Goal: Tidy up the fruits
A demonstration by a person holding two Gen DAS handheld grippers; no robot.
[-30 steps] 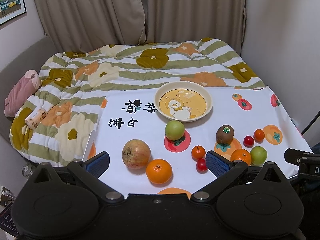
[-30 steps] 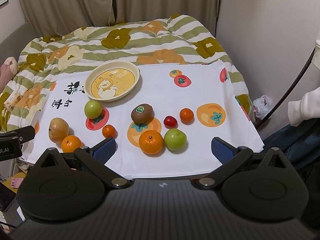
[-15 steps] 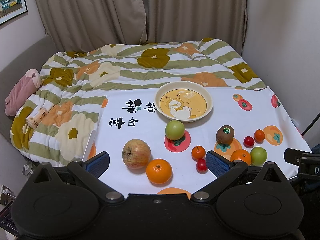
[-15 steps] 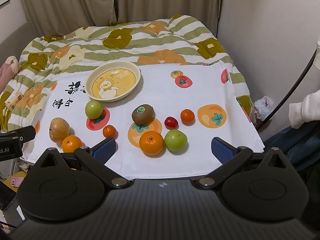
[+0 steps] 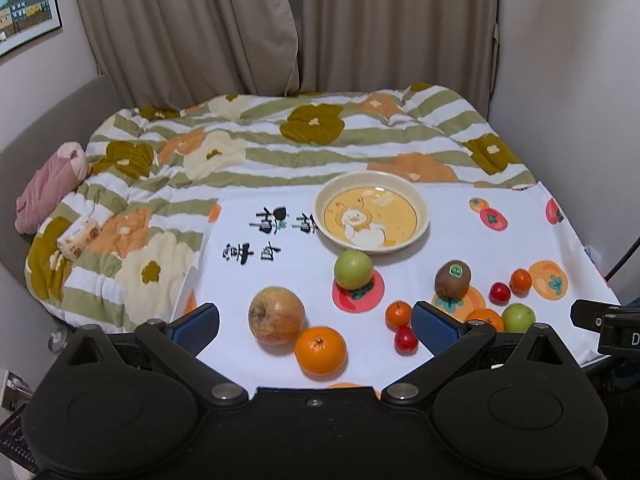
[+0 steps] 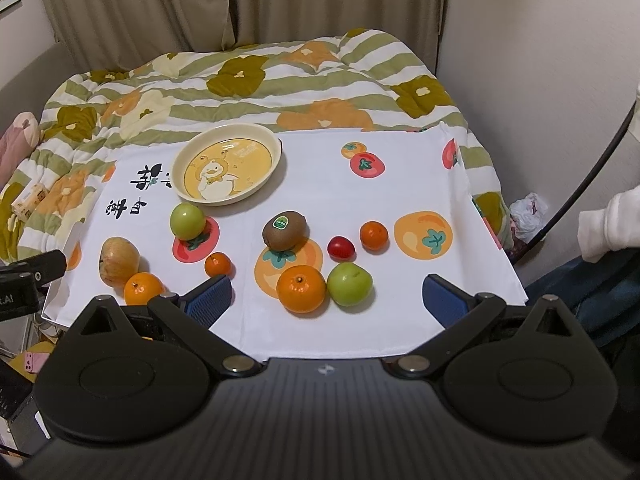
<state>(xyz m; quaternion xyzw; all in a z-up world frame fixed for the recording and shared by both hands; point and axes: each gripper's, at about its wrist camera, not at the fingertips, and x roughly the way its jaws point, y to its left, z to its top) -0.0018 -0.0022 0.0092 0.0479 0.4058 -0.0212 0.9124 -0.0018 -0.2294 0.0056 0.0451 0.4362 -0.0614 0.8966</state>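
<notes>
A cream plate with a duck picture [image 5: 371,218] [image 6: 226,171] sits empty at the back of a white fruit-print cloth [image 5: 280,280] [image 6: 340,196]. Loose fruit lies in front of it: a red-yellow apple [image 5: 276,315] [image 6: 119,260], two green apples [image 5: 353,269] [image 6: 349,283], oranges [image 5: 320,350] [image 6: 301,288], a kiwi [image 5: 453,279] [image 6: 285,230], small tangerines [image 5: 398,314] [image 6: 373,235] and red cherry tomatoes [image 5: 406,339] [image 6: 341,247]. My left gripper [image 5: 316,322] is open and empty above the cloth's near left edge. My right gripper [image 6: 328,300] is open and empty above the near right edge.
The cloth lies on a bed with a flowered green-striped quilt [image 5: 280,140]. A pink plush toy [image 5: 52,184] and a tissue pack [image 5: 78,238] lie at the left. Curtains [image 5: 280,24] and walls close in the back and right. A person's sleeve [image 6: 608,220] is at the right.
Both views have drifted slightly; the scene sits a little lower and closer. No fruit has moved and both grippers stay open.
</notes>
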